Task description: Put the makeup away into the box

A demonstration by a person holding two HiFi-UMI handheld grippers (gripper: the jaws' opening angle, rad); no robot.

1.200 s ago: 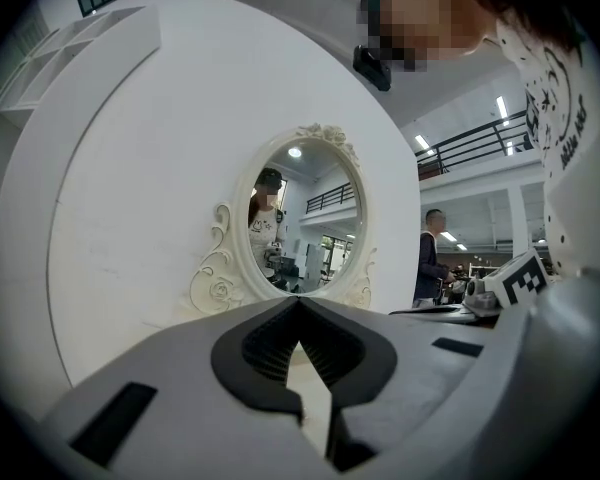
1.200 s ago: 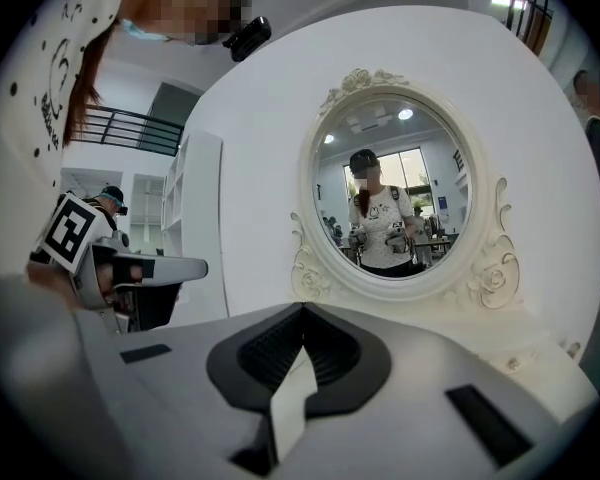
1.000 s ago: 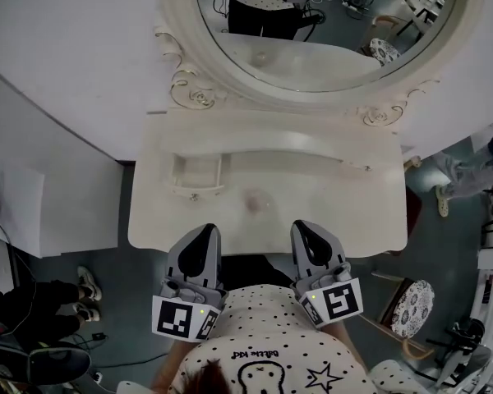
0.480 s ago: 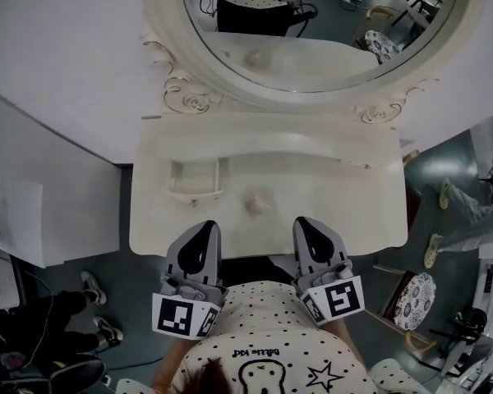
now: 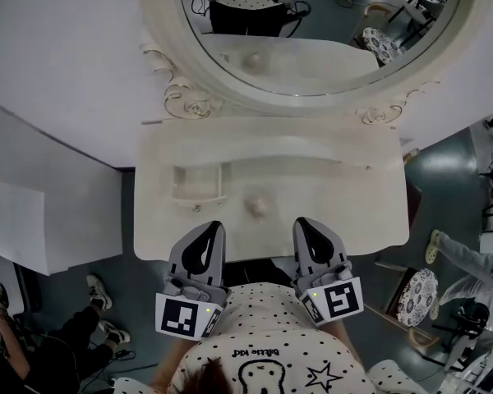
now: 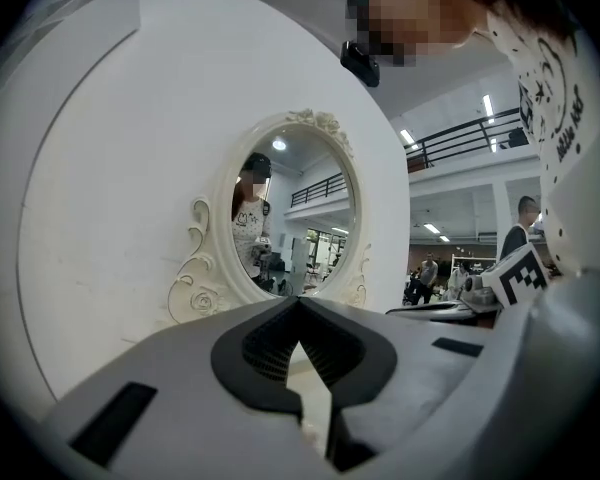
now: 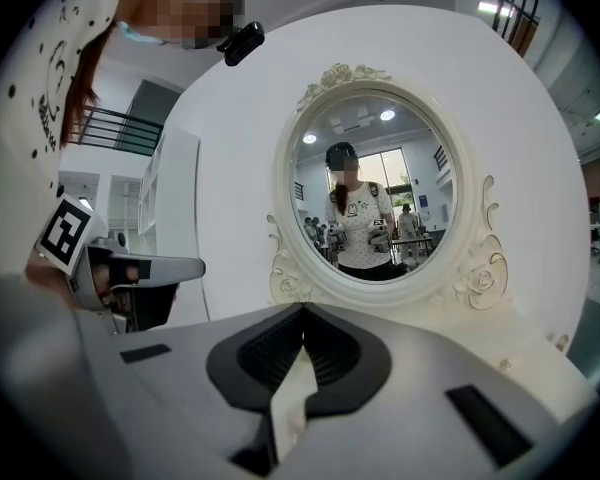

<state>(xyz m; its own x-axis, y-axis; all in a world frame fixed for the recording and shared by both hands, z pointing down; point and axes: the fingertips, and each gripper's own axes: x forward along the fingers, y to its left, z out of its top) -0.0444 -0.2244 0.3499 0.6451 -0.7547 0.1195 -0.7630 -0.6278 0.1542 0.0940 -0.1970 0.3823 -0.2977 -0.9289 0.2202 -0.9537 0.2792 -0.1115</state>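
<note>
A small round pinkish makeup item [image 5: 257,204] lies near the middle of the white dressing table [image 5: 357,208]. To its left stands a small open white box [image 5: 199,185]; I cannot tell what is inside it. My left gripper [image 5: 214,226] is shut and empty, at the table's front edge just below the box. My right gripper [image 5: 302,223] is also shut and empty, at the front edge to the right of the makeup item. In the left gripper view the left gripper [image 6: 298,299] points level at the mirror, and so does the right gripper [image 7: 302,309] in its own view.
An oval mirror [image 5: 312,23] in an ornate white frame rises at the back of the table. A stool with a patterned cushion [image 5: 416,295] stands on the floor at the right. Another person's feet [image 5: 99,314] are at the lower left, beside a white panel [image 5: 41,228].
My left gripper has edged slightly forward toward the table. The right gripper has kept still. The person on the floor at the left has shifted.
</note>
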